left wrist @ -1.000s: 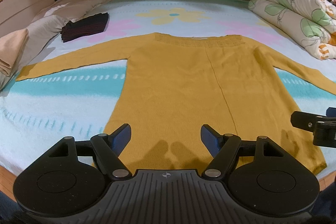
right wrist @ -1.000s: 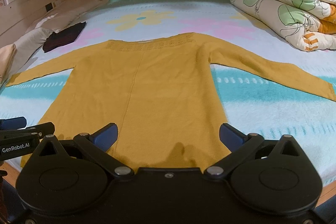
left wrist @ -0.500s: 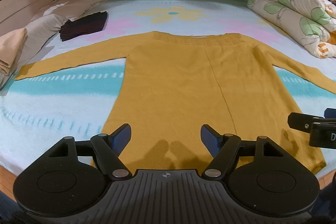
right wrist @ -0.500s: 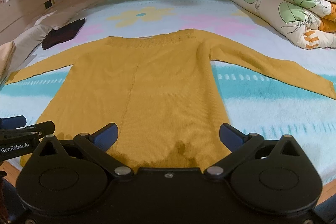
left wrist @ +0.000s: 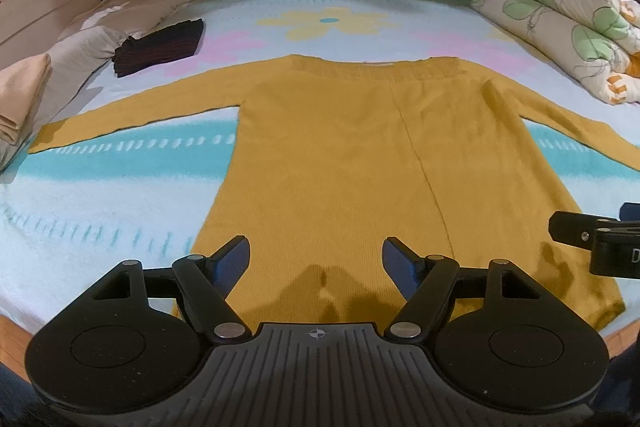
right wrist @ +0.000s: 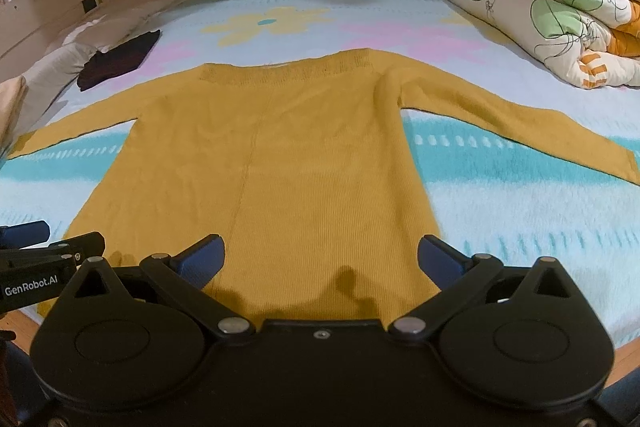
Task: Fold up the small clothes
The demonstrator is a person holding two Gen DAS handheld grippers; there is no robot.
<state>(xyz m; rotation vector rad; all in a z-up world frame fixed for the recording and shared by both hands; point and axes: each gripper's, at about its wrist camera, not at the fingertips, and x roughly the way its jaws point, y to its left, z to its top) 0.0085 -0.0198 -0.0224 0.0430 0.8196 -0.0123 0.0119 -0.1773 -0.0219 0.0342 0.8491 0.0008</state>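
Both tools, left tool (left wrist: 316, 261) and right tool (right wrist: 320, 261), hovering wide, empty, over near hem of sweater (left wrist: 360, 155); nothing changing, folding not starting.

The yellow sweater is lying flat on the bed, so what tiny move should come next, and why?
Probably lower the left gripper toward the sweater hem. The sweater lies spread flat, sleeves out, nothing folded yet, and both grippers, the right gripper too, are open and empty just above it.

Mustard-yellow knit sweater (left wrist: 340, 163), flat on the flowered bedspread (left wrist: 120, 195), sleeves outspread (neckline farthest away), unfolded
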